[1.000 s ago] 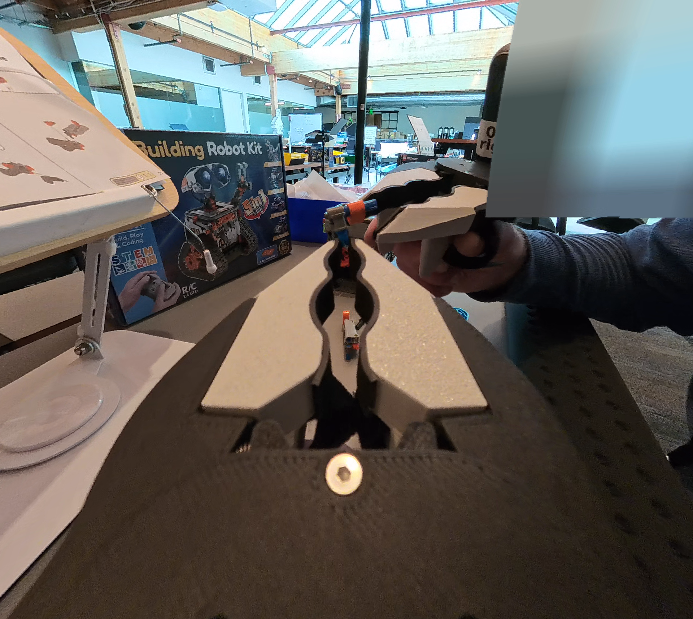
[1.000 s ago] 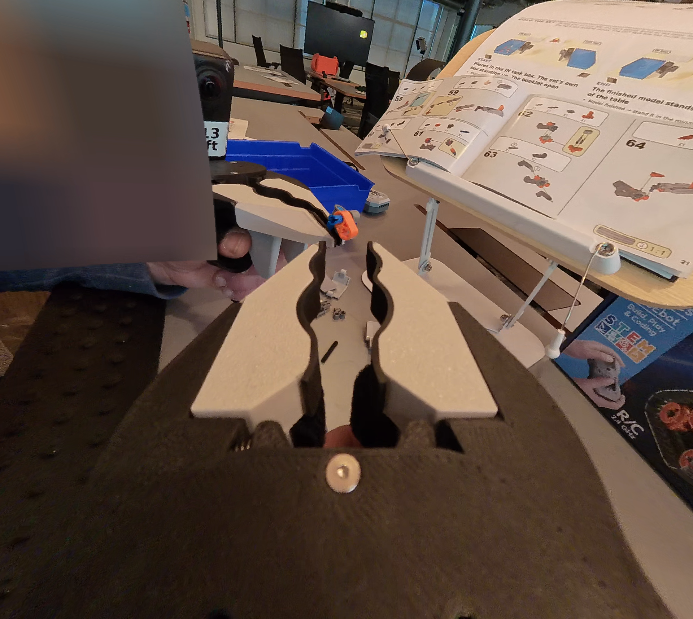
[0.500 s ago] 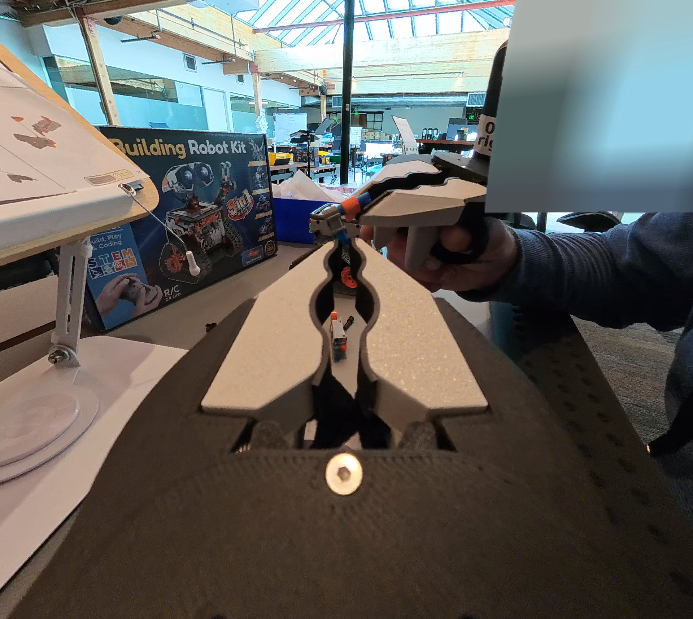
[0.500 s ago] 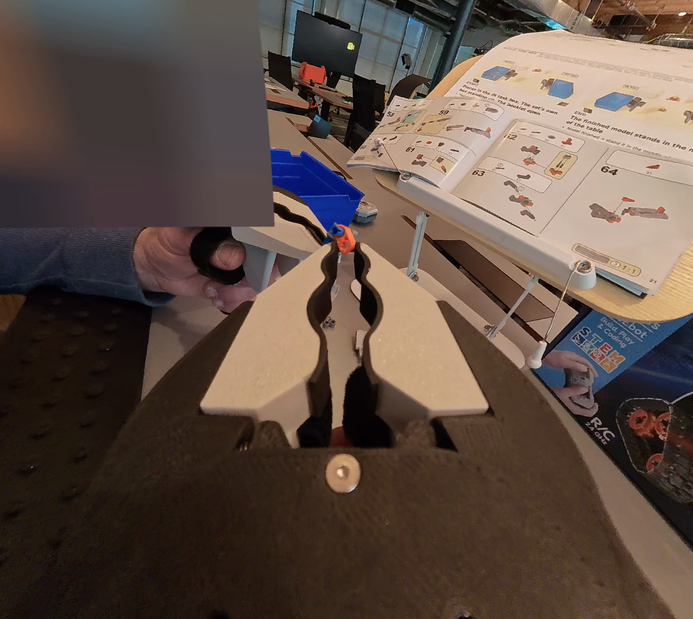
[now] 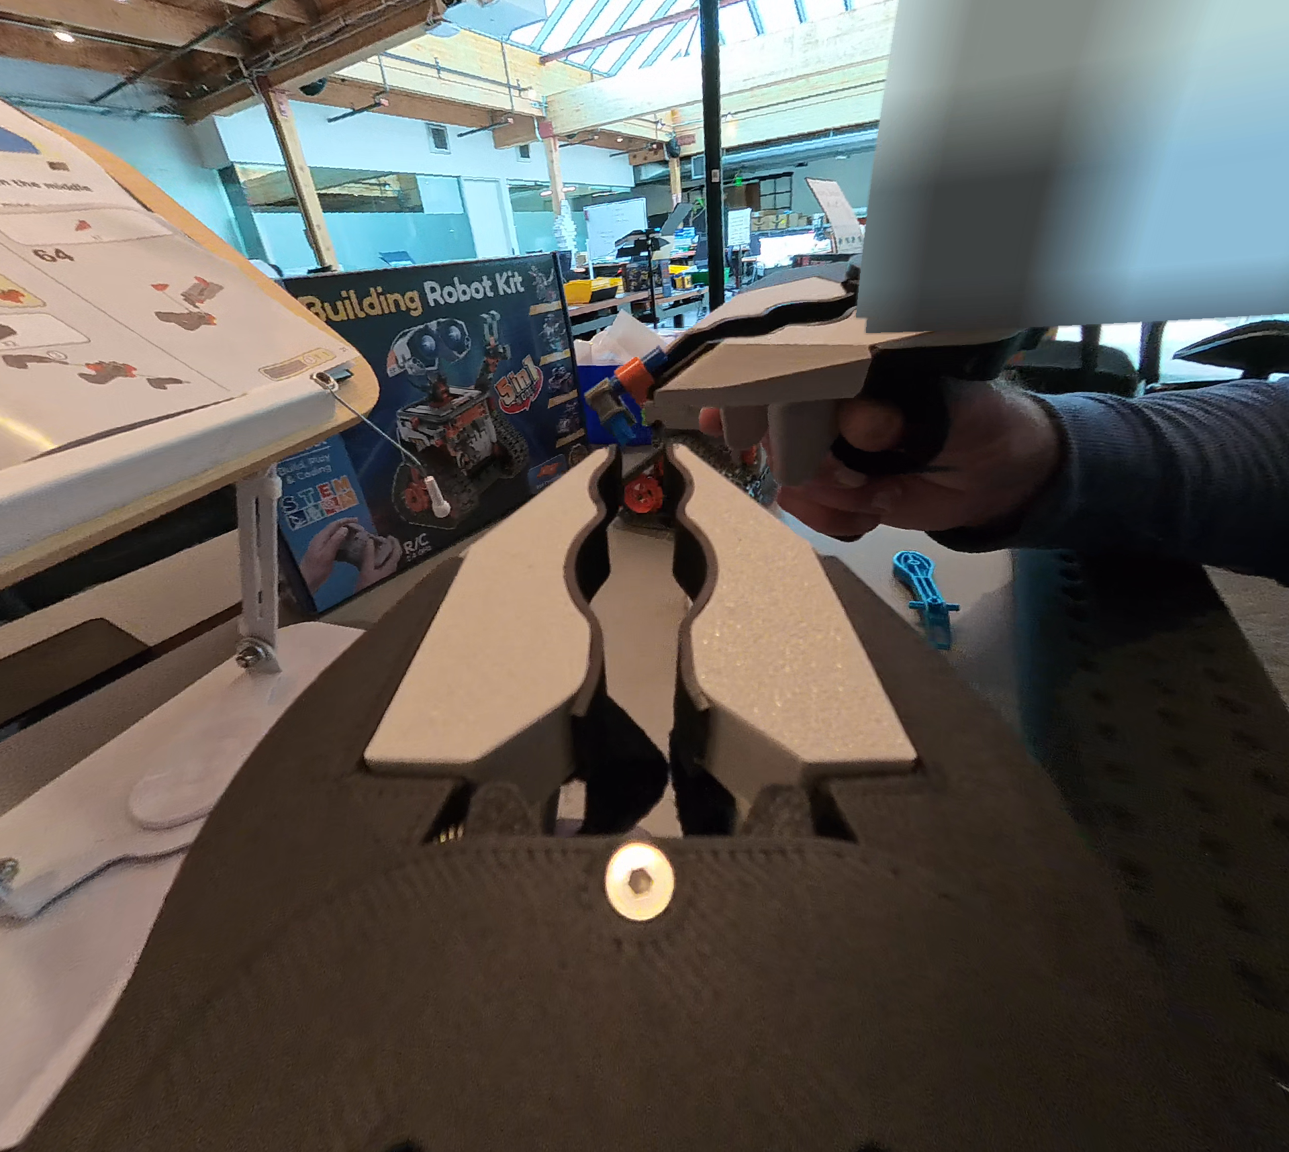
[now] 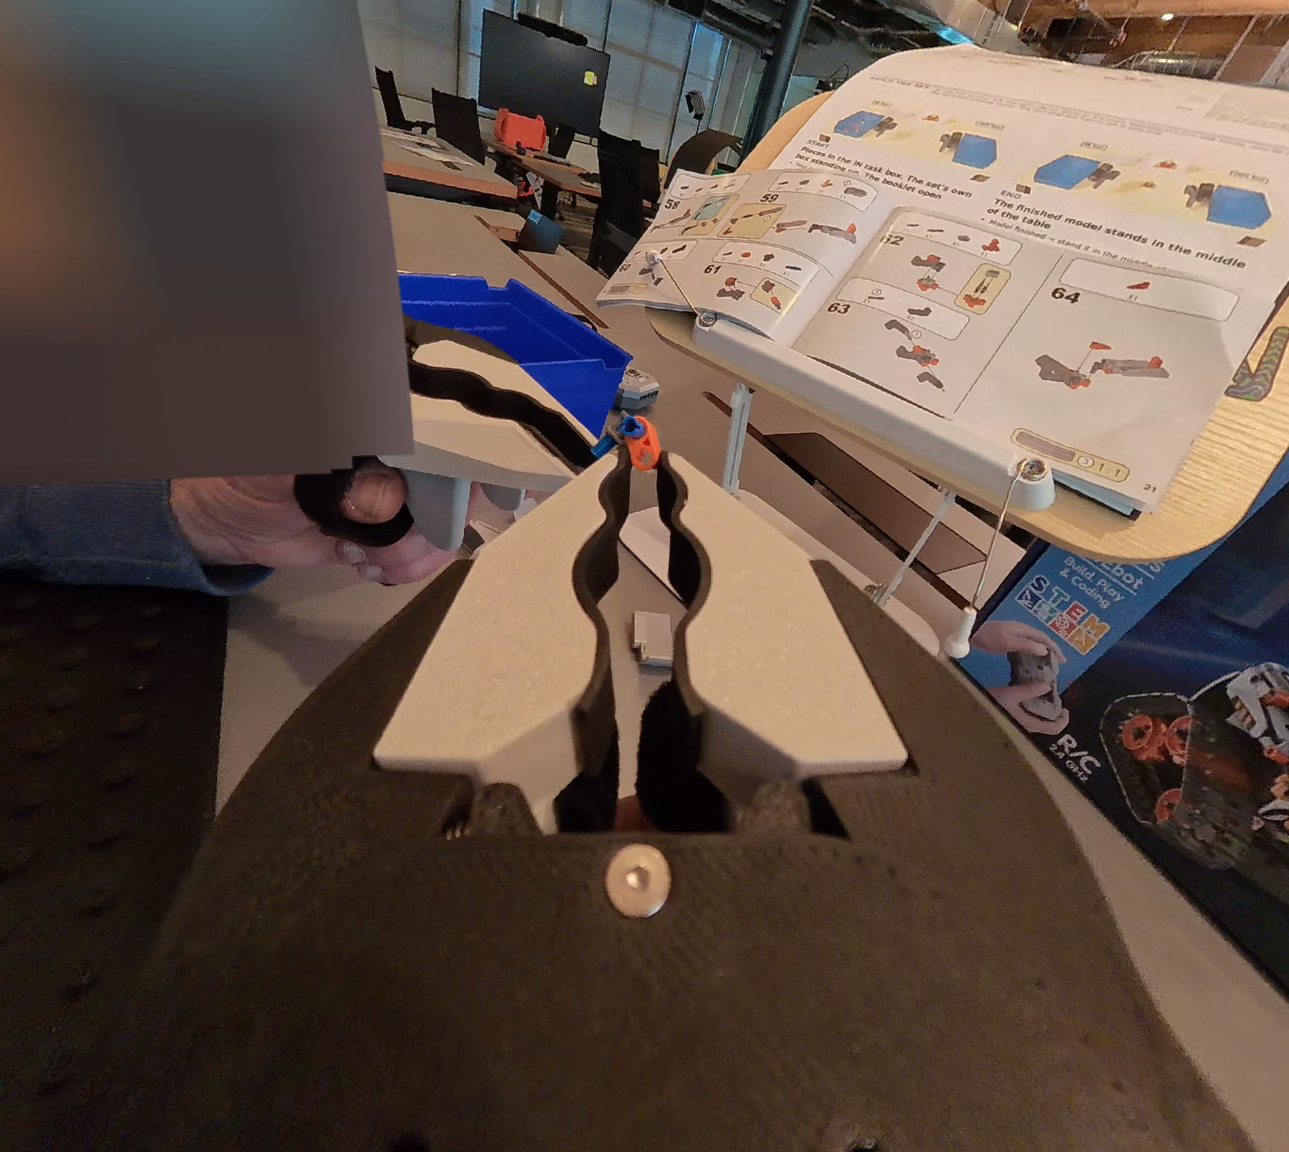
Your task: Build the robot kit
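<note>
My right gripper (image 6: pixel 642 464) is shut on a small orange, blue and grey toy part (image 6: pixel 640 443), which pokes out past its tips. In the left wrist view the same gripper (image 5: pixel 661 394), held by a hand, carries the part (image 5: pixel 617 396) in the air just above and beyond my left gripper (image 5: pixel 640 457). My left gripper is open and empty. A small model with an orange wheel (image 5: pixel 640 492) shows on the table between its tips. In the right wrist view the left gripper (image 6: pixel 589 443) ends right beside the part.
An open instruction booklet (image 6: pixel 976 295) rests on a white stand at the table's side. The kit box (image 5: pixel 446 407) stands behind it. A blue bin (image 6: pixel 530 330) and a grey block (image 6: pixel 636 386) lie beyond. A small grey piece (image 6: pixel 652 639) and a blue tool (image 5: pixel 924 595) lie on the table.
My right gripper came in and closed on the part that my left gripper was holding. My left gripper's fingers have spread apart and dropped a little below it.
</note>
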A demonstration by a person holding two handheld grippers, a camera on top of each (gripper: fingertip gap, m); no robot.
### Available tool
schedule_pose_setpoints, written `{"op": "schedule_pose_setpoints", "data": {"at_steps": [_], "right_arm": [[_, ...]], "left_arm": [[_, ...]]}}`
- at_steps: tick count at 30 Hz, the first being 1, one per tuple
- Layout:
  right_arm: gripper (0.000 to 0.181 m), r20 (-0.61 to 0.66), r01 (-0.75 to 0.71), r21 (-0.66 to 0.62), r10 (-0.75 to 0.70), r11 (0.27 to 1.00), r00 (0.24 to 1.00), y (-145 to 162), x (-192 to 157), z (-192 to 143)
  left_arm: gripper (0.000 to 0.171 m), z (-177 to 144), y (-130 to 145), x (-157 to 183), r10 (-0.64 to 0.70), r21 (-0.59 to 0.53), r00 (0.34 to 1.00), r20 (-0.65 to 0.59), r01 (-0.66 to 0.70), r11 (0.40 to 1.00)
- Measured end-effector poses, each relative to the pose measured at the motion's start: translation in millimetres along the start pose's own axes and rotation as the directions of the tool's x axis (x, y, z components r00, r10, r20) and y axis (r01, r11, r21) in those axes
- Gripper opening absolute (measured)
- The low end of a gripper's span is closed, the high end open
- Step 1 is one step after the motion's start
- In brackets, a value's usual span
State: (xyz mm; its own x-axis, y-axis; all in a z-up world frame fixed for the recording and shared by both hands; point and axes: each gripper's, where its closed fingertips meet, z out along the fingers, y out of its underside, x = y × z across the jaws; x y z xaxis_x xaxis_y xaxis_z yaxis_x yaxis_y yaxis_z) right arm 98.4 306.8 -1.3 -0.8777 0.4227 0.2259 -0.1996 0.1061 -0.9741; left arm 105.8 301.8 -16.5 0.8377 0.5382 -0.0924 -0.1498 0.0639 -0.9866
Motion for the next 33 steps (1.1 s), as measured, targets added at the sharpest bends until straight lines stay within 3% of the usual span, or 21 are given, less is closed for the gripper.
{"op": "schedule_pose_setpoints", "data": {"at_steps": [9,23,27,33], "right_arm": [[0.005,0.013,-0.021,-0.007,0.021,1.000,1.000,3.8,-0.3,2.0],[0.006,-0.109,0.347,-0.054,-0.351,0.936,0.930,-2.1,-15.1,6.4],[0.003,-0.108,0.329,-0.034,-0.331,0.944,0.937,-5.9,-15.7,4.4],[0.014,-0.067,0.210,0.012,-0.208,0.978,0.976,-11.0,-11.2,0.4]], "left_arm": [[0.009,0.2,0.7,-1.8,-0.013,-0.005,1.000,0.010,0.013,1.000],[0.001,-3.6,-0.3,-9.5,-0.071,0.012,0.997,0.014,0.070,0.997],[0.000,-5.8,-5.0,-10.4,-0.129,0.050,0.991,-0.023,0.130,0.990],[0.001,-5.8,-7.5,-5.6,-0.154,0.067,0.986,-0.070,0.159,0.985]]}}
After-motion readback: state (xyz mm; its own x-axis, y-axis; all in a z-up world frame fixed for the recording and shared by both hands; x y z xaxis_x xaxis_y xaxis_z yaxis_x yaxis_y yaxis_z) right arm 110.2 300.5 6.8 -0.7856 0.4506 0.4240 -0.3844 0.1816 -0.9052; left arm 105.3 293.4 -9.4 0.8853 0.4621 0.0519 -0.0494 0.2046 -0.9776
